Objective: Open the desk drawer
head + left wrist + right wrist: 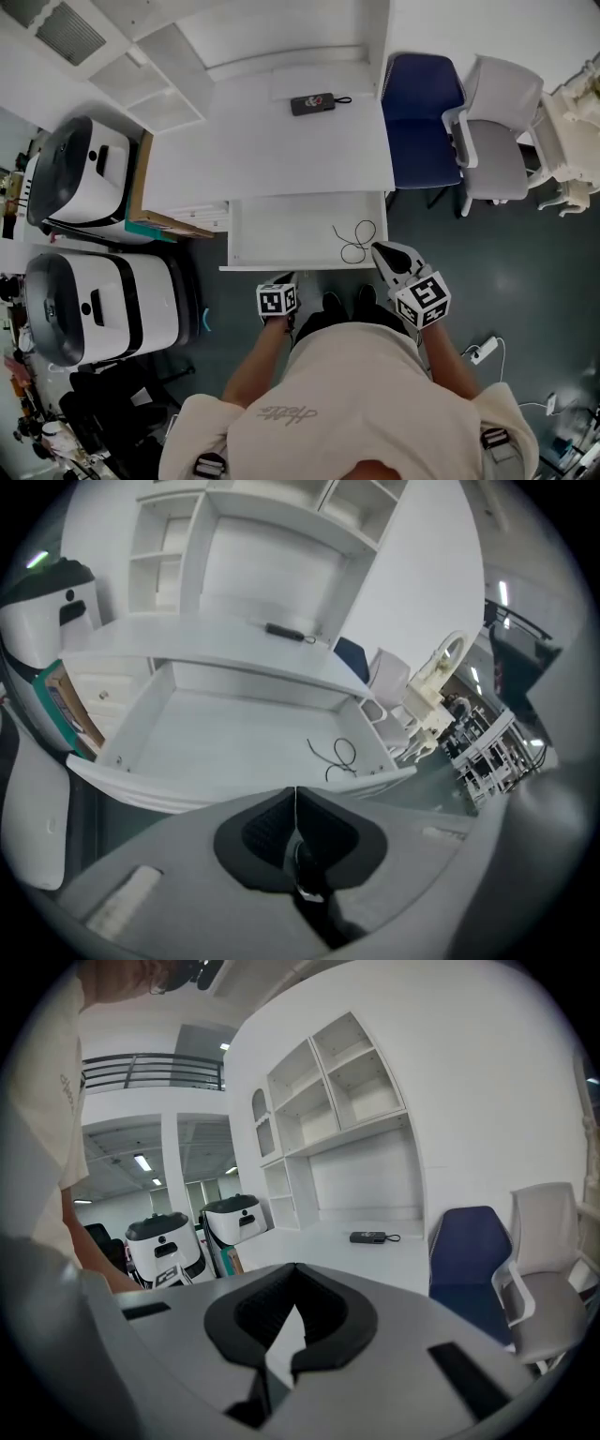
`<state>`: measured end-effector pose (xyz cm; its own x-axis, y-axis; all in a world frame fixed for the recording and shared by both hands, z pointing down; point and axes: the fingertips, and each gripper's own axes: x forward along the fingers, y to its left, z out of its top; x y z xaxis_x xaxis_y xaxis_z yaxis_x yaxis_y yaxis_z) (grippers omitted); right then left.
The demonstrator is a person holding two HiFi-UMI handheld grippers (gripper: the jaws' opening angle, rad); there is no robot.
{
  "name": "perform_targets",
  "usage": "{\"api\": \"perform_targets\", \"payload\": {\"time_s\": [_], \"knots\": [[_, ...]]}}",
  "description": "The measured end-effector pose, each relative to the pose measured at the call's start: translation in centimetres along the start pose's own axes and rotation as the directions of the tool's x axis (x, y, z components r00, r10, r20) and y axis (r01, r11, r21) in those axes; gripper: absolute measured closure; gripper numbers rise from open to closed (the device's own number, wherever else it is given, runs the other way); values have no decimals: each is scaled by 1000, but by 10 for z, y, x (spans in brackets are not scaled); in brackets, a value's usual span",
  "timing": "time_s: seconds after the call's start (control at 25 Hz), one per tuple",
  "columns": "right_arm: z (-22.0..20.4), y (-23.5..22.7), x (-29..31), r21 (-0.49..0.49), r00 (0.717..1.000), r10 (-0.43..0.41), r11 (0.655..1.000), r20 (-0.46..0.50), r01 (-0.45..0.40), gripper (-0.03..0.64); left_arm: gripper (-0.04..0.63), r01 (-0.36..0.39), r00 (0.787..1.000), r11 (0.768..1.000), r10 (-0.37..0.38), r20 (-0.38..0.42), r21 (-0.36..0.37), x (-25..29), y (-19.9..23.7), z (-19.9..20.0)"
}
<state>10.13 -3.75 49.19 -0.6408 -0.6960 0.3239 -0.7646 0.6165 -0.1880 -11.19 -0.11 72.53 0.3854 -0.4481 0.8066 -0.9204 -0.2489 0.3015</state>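
Observation:
The white desk drawer stands pulled out from under the desk, its tray open to view. In the left gripper view the drawer lies below and ahead of the jaws. A thin black wire lies coiled in its right part, also seen as the wire. My left gripper hangs just in front of the drawer's front edge, shut and empty. My right gripper is at the drawer's front right corner, pointing almost level over the desk, its jaws closed on nothing.
A black device with a cord lies on the desk. A blue chair and a grey chair stand to the right. Two white machines stand to the left. A power strip lies on the floor.

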Motion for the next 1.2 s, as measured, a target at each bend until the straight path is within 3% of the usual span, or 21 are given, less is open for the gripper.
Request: {"api": "perform_targets", "payload": {"time_s": [0.12,0.24,0.4,0.56,0.84,1.04,1.2], "knots": [[6,-3,-8,-6,1000,1,1000,19,-1,615,578,6,994,1000,-6,108,-3,-35,-12,31],[11,-7,-14,-25,1000,6,1000,28,-5,615,580,22,972,999,-30,232,35,-67,-33,73],[19,-12,-20,-51,999,15,999,34,-14,615,580,-8,924,989,-49,378,147,-111,-68,127],[37,-18,-28,-94,998,16,995,56,-10,615,580,-51,867,962,-91,491,269,-152,-111,171],[96,-22,-44,-118,985,28,993,173,-7,615,579,-27,787,919,-223,575,393,-209,-165,220],[131,-18,-54,-123,971,49,992,233,-21,615,578,99,710,925,-324,625,367,-236,-180,245],[149,-11,-59,-148,966,72,988,248,-36,615,578,64,681,928,-310,664,367,-247,-181,264]]}}
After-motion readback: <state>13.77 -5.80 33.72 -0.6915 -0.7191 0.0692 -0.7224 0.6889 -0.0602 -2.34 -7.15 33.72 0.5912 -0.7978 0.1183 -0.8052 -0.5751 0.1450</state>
